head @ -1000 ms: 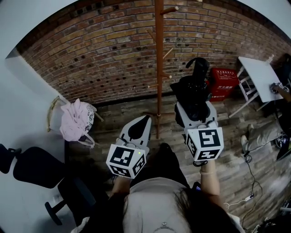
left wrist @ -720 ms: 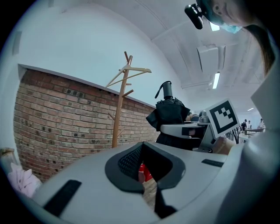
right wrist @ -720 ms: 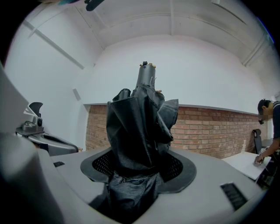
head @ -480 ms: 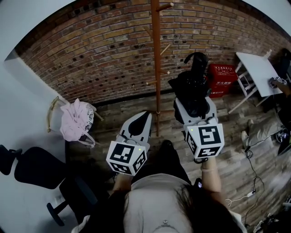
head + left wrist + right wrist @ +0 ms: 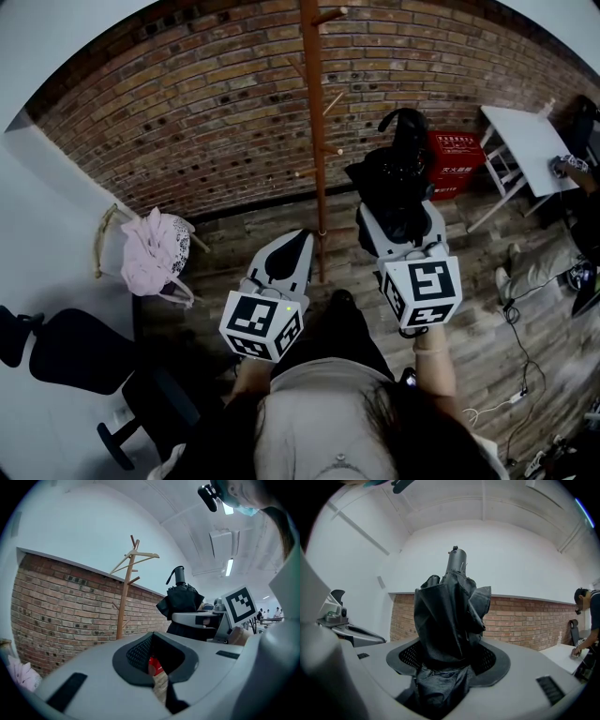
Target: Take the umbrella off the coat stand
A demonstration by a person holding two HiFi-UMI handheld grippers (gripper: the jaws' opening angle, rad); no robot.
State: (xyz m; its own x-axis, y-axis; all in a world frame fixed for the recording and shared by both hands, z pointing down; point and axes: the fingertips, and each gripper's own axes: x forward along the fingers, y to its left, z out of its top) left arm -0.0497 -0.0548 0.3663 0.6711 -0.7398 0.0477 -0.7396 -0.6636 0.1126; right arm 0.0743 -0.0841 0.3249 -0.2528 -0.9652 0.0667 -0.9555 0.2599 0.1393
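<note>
While the left gripper (image 5: 300,240) is closed, the right gripper (image 5: 400,223) clamps the umbrella (image 5: 399,173).

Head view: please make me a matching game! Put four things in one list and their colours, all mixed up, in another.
Things:
1 umbrella
2 coat stand
3 crate
4 bundle of cloth

Colours:
A pink
B brown
C black
D red

Pairs: 1-C, 2-B, 3-D, 4-A
</note>
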